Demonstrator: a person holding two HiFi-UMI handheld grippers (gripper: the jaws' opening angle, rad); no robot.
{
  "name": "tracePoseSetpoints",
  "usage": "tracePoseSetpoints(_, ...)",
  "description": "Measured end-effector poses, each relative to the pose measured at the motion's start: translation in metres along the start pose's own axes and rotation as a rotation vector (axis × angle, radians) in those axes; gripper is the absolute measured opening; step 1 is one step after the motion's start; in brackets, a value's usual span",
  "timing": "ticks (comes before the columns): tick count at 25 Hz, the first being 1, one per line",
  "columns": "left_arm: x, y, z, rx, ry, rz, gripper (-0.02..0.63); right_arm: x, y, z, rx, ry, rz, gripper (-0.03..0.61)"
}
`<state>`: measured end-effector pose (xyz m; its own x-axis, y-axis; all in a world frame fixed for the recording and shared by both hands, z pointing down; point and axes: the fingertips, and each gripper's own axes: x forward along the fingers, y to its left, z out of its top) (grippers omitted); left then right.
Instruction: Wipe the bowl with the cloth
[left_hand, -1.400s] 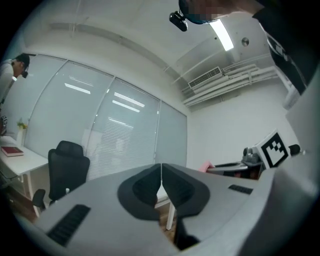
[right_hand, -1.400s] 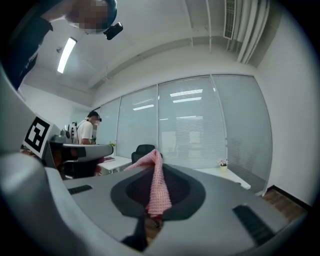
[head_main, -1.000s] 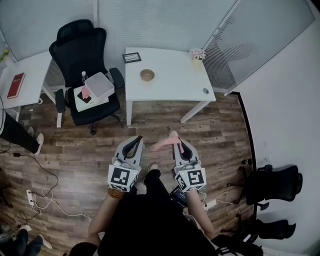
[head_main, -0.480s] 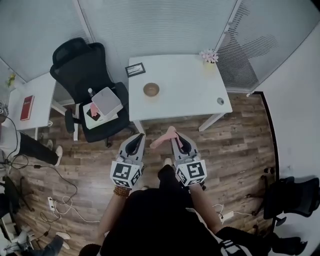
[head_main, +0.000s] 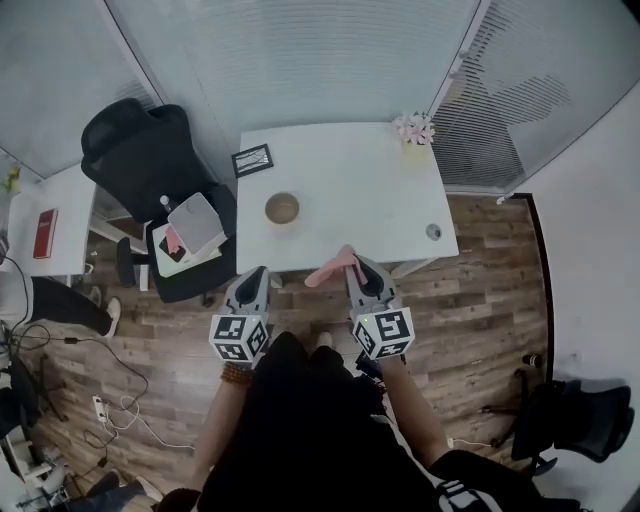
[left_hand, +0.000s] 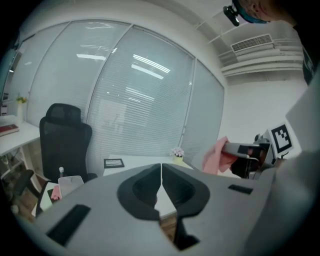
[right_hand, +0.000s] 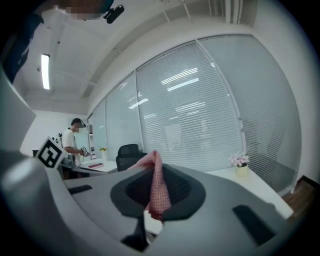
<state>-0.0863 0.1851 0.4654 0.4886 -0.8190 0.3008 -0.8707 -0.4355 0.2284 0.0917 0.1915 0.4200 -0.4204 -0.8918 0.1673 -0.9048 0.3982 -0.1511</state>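
Far left, a black chair (head_main: 140, 160). Next comes the left gripper (head_main: 255, 275), its jaws clenched on nothing, hanging over the floor (head_main: 150, 330) just short of the bench (head_main: 350, 180). The bowl (head_main: 282, 208) sits on the bench near the front left corner, untouched, with a frame (head_main: 252, 160) behind it. Then the pink cloth (head_main: 328, 270), pinched between the jaws of the right gripper (head_main: 352, 264), sticks out leftward at the bench's front edge, apart from the bowl. Flowers (head_main: 414, 127) stand at the far right corner.
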Motion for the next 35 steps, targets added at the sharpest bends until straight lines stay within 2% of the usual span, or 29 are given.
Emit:
tracePoseSetpoints(3, 0.032, 0.023, -0.014, -0.029, 0.047, 0.023, 0.014, 0.025, -0.013, -0.005, -0.007, 0.022, 0.047, 0.018)
tracePoseSetpoints(8, 0.112, 0.070, -0.046, -0.064, 0.163, 0.002, 0.015, 0.073, -0.050, 0.003, -0.017, 0.050, -0.009, 0.018)
tracePoseSetpoints(11, 0.159, 0.110, -0.075, -0.128, 0.241, 0.018, 0.017, 0.102, -0.062, 0.001, -0.020, 0.093, -0.018, 0.018)
tracePoseSetpoints(14, 0.198, 0.144, -0.101, -0.194, 0.301, 0.045, 0.023, 0.135, -0.073, -0.006, -0.081, 0.164, 0.008, 0.018)
tracePoseSetpoints(16, 0.222, 0.160, -0.116, -0.246, 0.342, 0.038, 0.048, 0.154, -0.083, -0.006, -0.132, 0.199, 0.008, 0.018)
tracePoseSetpoints(19, 0.251, 0.178, -0.134, -0.282, 0.407, 0.034, 0.114, 0.178, -0.098, -0.004, -0.144, 0.226, -0.011, 0.018)
tracePoseSetpoints(22, 0.266, 0.186, -0.163, -0.279, 0.499, 0.059, 0.138, 0.193, -0.102, -0.004, -0.148, 0.252, -0.003, 0.018)
tracePoseSetpoints(25, 0.279, 0.188, -0.185, -0.323, 0.581, 0.069, 0.140, 0.213, -0.099, -0.004, -0.149, 0.271, 0.038, 0.018)
tracePoseSetpoints(26, 0.281, 0.186, -0.191, -0.346, 0.605, 0.068, 0.120, 0.218, -0.098, -0.006, -0.148, 0.280, 0.052, 0.018)
tracePoseSetpoints(27, 0.282, 0.182, -0.195, -0.365, 0.625, 0.070, 0.063, 0.221, -0.097, -0.010, -0.151, 0.294, 0.064, 0.018)
tracePoseSetpoints(30, 0.284, 0.170, -0.201, -0.389, 0.663, 0.088, 0.022, 0.233, -0.101, -0.021, -0.182, 0.340, 0.085, 0.018)
tracePoseSetpoints(35, 0.295, 0.155, -0.198, -0.356, 0.697, 0.094, 0.023, 0.258, -0.104, -0.050, -0.196, 0.397, 0.105, 0.018)
